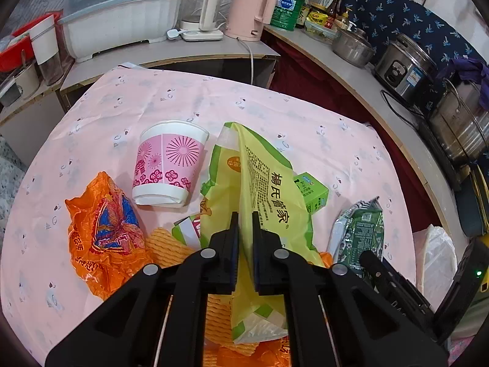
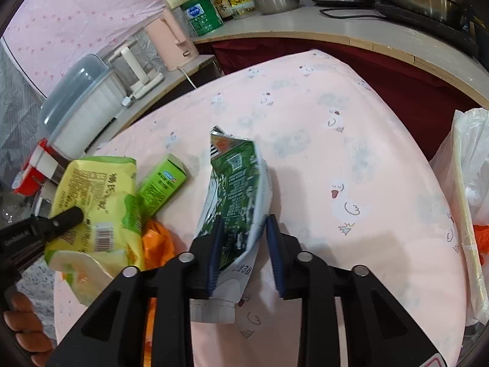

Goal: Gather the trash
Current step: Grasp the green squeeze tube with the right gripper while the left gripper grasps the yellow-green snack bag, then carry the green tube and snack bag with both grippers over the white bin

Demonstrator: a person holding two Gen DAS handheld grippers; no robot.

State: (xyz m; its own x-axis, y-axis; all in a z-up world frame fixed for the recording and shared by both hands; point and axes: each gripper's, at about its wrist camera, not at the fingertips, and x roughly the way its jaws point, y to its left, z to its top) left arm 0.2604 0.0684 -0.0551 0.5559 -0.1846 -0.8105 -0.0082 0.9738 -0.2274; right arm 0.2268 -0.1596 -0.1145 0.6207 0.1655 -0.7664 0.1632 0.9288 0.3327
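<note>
Yellow-green plastic snack bag (image 1: 269, 183): pinched between the two fingers of the left gripper (image 1: 244, 214), jaws drawn tight on the film, lower centre of the left wrist view.

Green foil pouch (image 2: 235, 177): standing between the fingers of the right gripper (image 2: 243, 218), centre of the right wrist view. Jaws part way apart, one pad against the pouch, the other just beside its edge. Firm hold or not: cannot tell.

Progress, as a judgement: early to middle stage. Two pieces in hand or nearly so, neither deposited yet. Remaining on the pink printed tablecloth (image 1: 275, 107):
- pink-and-white paper cup (image 1: 168, 165), lying on its side, centre left of the frame;
- crumpled orange plastic bag (image 1: 104, 232), lower left;
- small green carton (image 1: 311, 192), just beside the snack bag, partly under it;
- second small green-and-white carton (image 1: 186, 229), partly hidden by the snack bag;
- orange ridged material (image 1: 166, 246) near the gripper, nature unclear.

Containers:
- White thin plastic bag (image 2: 470, 183), right edge of the right wrist view, off the table edge: probable collection bag. Something orange (image 2: 481, 238) visible through its lower part. Other contents hidden.
- Paper cup: mouth turned away from the camera, contents not visible.
</note>
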